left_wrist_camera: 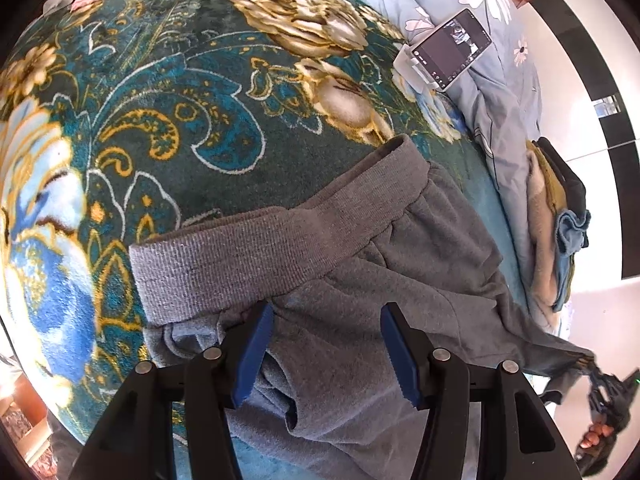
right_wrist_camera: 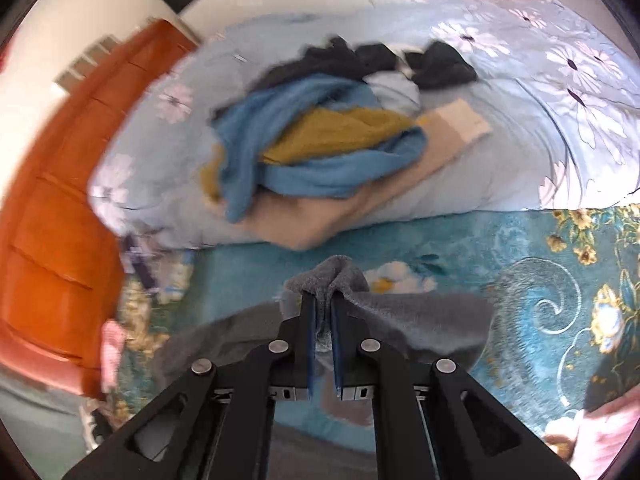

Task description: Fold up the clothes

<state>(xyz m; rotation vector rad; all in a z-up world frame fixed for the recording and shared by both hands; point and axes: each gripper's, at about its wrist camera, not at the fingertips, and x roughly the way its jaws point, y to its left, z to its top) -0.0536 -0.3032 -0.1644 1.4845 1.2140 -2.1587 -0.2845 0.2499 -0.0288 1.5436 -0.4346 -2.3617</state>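
While right tool [right_wrist_camera: 324, 304] pinches grey trousers [left_wrist_camera: 360, 272], left tool [left_wrist_camera: 326, 356] gapes above.

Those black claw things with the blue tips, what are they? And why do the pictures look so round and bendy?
They are grabbers that a person holds, one in each hand. Each has a small camera that looks along its two fingers, and the round lens bends the picture. One picture comes from the left gripper, the other from the right gripper.

Both look at a bed with a green flowery blanket. On it lie grey pants with a stretchy waistband. The left gripper is open above them, holding nothing. The right gripper is shut on a bunch of the grey cloth.

Farther back there is a pale blue quilt with daisies, a pile of unfolded clothes and a phone on a stand.
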